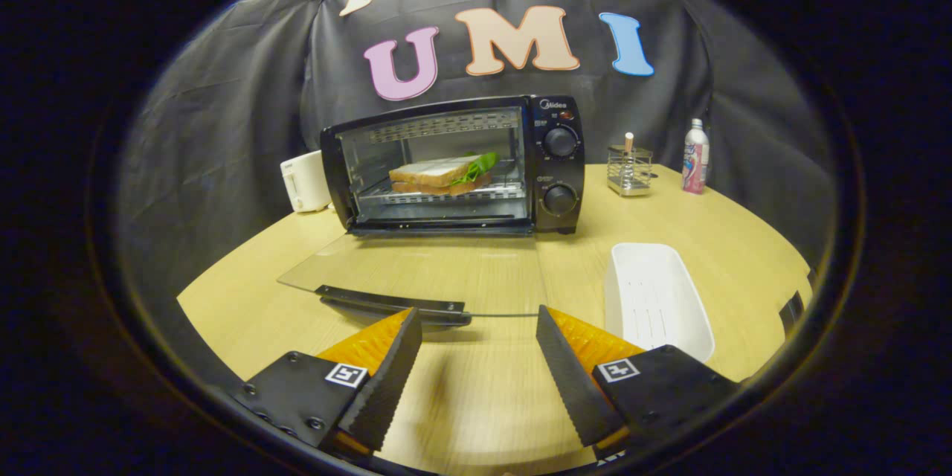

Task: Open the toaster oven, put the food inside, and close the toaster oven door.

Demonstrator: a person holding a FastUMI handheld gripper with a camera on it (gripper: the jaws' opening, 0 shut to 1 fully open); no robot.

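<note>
Sandwich (446, 172) is seated on the rack inside the toaster oven (454, 163); glass door (416, 275) is folded flat over the tabletop (744, 238), handle (394, 305) just ahead of the fingers. Hand-held gripper (479, 357) is spread apart, nothing held. Risk: handle is missed or slipped off if approached off-centre, so the door could drop back.

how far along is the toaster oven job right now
Done: the toaster oven is open and the sandwich sits on its rack. In hand: the open gripper holds nothing, just short of the door handle. Left: closing the glass door.
</note>
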